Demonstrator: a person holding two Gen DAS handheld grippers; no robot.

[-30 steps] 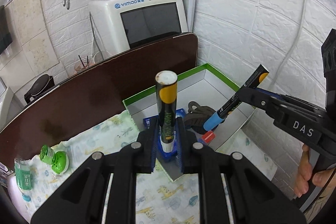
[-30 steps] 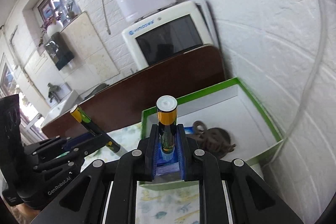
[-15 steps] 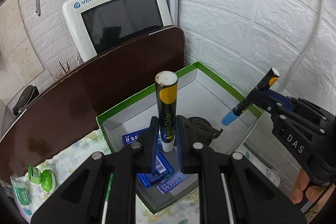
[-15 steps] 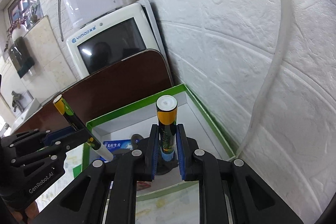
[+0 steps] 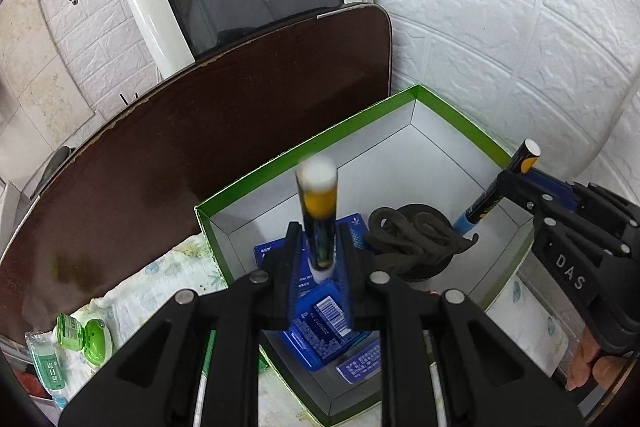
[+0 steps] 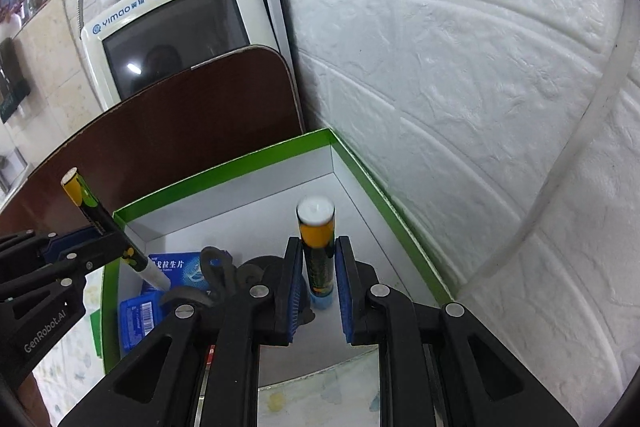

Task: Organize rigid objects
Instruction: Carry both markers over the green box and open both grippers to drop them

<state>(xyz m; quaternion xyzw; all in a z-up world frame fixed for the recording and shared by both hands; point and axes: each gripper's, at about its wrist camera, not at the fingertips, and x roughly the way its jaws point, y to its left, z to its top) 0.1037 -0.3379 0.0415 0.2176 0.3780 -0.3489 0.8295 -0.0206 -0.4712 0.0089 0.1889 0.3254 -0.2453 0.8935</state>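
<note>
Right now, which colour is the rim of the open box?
Green; the box rim shows best in the right wrist view.

Two black markers with yellow bands and white caps, each upright between gripper pads over the green-rimmed box (image 5: 452,115): white-tipped marker (image 5: 318,223) above the blue packets near the front edge; blue-tipped marker (image 6: 317,251) by the right wall.

Left gripper (image 5: 319,259) fingers parting; right gripper (image 6: 318,275) clamped.
</note>
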